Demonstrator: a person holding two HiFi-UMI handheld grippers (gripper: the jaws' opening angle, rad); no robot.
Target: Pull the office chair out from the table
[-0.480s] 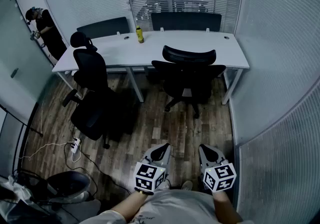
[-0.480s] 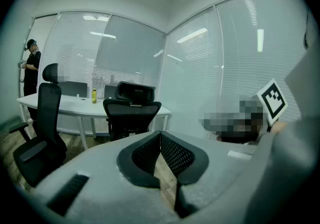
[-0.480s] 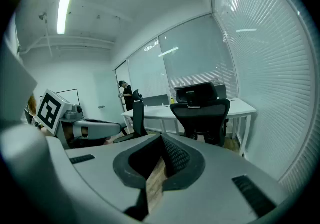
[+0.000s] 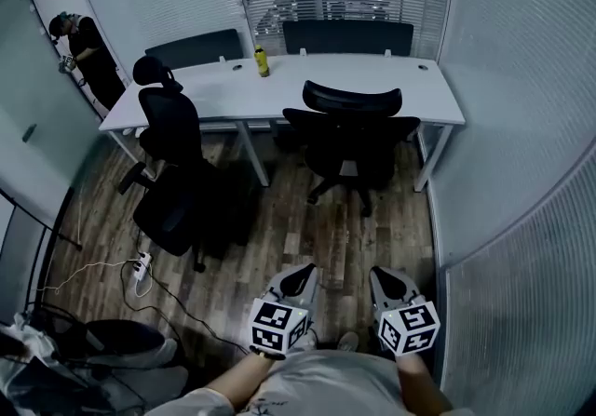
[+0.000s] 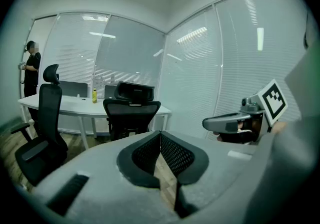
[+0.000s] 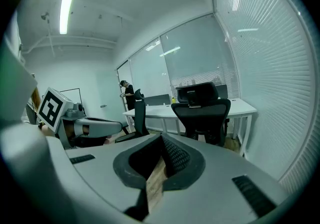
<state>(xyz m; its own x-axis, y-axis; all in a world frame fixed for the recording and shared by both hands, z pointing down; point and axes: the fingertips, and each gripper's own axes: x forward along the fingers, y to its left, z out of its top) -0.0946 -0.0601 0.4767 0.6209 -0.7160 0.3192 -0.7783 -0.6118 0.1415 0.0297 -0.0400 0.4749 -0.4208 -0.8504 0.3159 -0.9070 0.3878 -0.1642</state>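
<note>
Nothing is done yet, as far as I can judge. The black mesh-backed office chair (image 4: 352,130) sits pushed in against the long white tabletop (image 4: 279,93), well apart from the left gripper (image 4: 300,276) and right gripper (image 4: 388,279), whose fingers are pressed together on nothing. Approach, grasp and pull all remain.

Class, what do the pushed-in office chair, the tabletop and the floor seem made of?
Office chair: matte black, probably plastic frame with mesh back; too dark to confirm. Tabletop: smooth white, likely laminate. Floor: brown planks with grain and seams, wood or wood-look laminate.
</note>
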